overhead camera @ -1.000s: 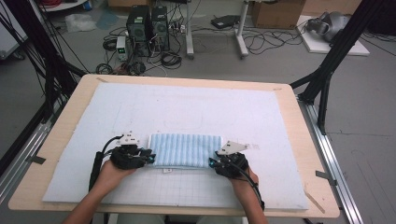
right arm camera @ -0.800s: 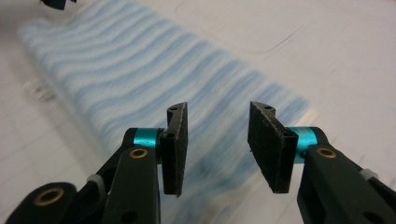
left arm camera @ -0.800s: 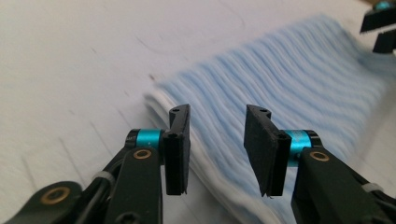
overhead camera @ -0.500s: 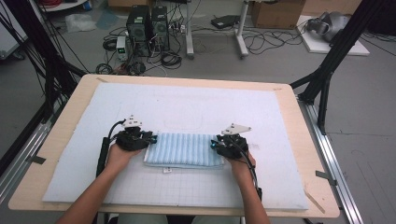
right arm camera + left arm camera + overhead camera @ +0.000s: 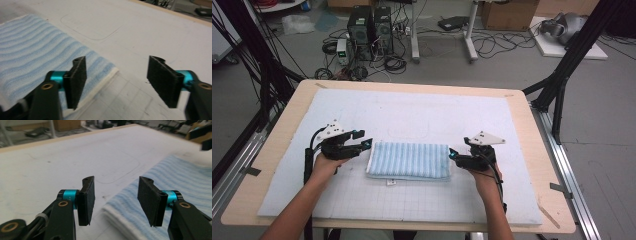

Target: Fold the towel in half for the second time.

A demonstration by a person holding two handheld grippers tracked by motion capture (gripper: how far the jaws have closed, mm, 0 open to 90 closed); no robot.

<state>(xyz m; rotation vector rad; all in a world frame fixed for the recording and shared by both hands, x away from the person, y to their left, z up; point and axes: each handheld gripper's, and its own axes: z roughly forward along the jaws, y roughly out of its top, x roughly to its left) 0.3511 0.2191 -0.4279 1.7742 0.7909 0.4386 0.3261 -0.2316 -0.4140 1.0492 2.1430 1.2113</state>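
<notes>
High view, folded towel point(image 5: 409, 160) long axis left-right, both grippers' fingers wide, empty.

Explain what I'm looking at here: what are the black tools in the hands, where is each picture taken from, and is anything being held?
No robot arm here: a person holds a hand-operated two-jaw gripper in each hand. The high view looks down from above the person's side of the table, with the left gripper at the left and the right gripper at the right. The other two pictures come from cameras riding on each gripper, looking along its black jaws. On the white mat lies a folded blue-striped towel. The grippers sit at its two short ends. Both stand open, jaws well apart, and hold nothing; the towel lies flat on the mat.
</notes>
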